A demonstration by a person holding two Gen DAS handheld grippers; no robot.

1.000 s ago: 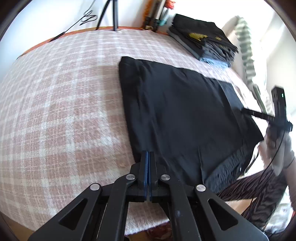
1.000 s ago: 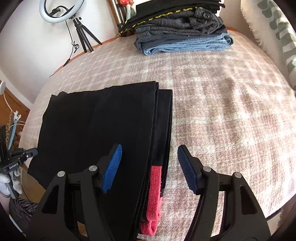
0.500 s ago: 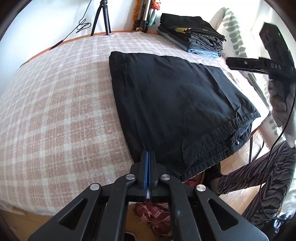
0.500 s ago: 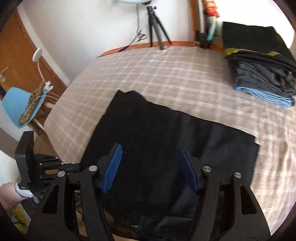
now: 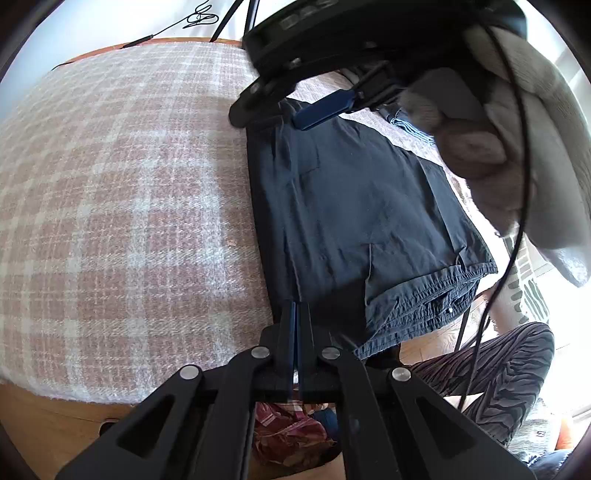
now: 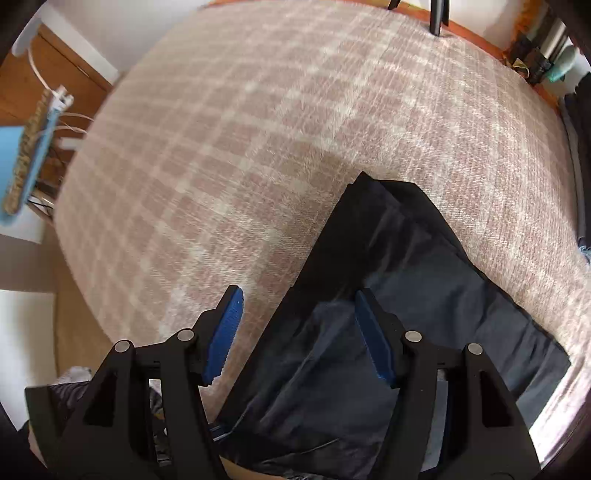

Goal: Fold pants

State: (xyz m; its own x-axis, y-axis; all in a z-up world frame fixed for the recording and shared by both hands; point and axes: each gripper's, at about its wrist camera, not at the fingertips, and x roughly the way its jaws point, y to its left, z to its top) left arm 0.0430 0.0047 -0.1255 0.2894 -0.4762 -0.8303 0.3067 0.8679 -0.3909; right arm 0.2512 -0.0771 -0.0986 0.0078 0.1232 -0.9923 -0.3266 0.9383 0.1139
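Observation:
The black pants (image 5: 354,206) lie folded on the plaid bedspread (image 5: 122,192), waistband hanging over the near bed edge. My left gripper (image 5: 295,314) is shut on the near left edge of the pants. My right gripper (image 6: 299,321) is open and hovers over the pants (image 6: 388,295), straddling their left edge; in the left wrist view it (image 5: 295,110) sits above the far corner of the pants, held by a hand in a pale sleeve.
The plaid bedspread (image 6: 258,129) stretches to the left and far side. A tripod leg (image 6: 437,18) stands at the far edge. A blue chair (image 6: 22,158) stands left of the bed. Striped-trousered legs (image 5: 498,369) stand at the bed's near right.
My right gripper has swung across over the pants to their far left corner, still open. My left gripper stays shut at the near edge, now nearer the bed.

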